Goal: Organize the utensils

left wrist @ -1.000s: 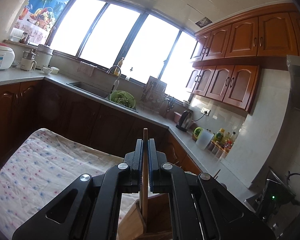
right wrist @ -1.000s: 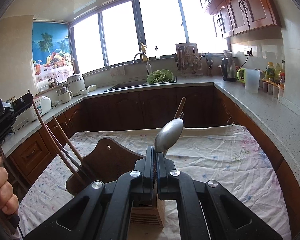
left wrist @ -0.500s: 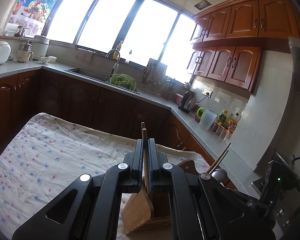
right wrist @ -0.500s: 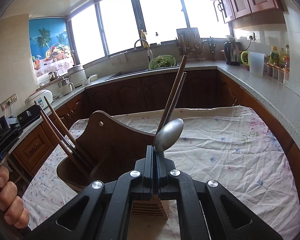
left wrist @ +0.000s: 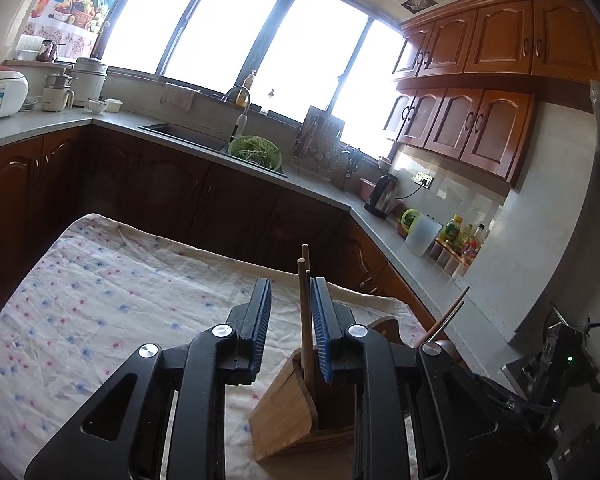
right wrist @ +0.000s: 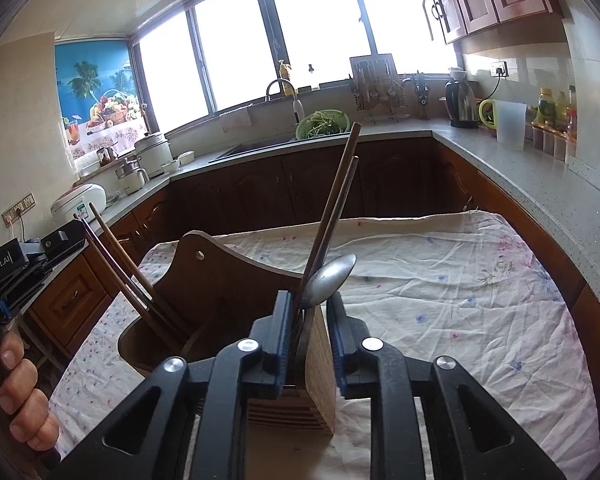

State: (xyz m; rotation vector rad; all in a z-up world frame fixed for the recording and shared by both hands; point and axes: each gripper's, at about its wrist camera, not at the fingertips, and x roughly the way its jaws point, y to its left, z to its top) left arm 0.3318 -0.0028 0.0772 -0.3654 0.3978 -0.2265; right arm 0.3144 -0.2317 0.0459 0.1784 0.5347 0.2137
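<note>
A wooden utensil holder (right wrist: 220,300) stands on the cloth-covered table, also in the left wrist view (left wrist: 296,412). My left gripper (left wrist: 290,320) is open; a pair of brown chopsticks (left wrist: 305,320) stands in the holder between its jaws, close to the right one. My right gripper (right wrist: 308,328) is open around a metal spoon (right wrist: 328,280) that stands in the holder's light compartment, bowl up. Another pair of chopsticks (right wrist: 336,208) leans behind the spoon, and a pair (right wrist: 116,264) leans in the left compartment.
The table has a flowered white cloth (right wrist: 460,280). Dark kitchen cabinets and a grey counter (right wrist: 540,184) run around it, with a sink, a green colander (right wrist: 322,122), a kettle and bottles. The left gripper's body (right wrist: 28,260) and a hand show at left.
Both grippers have opened. The chopsticks in the left one and the spoon in the right one now stand free in the holder. Both grippers have come lower toward it.
</note>
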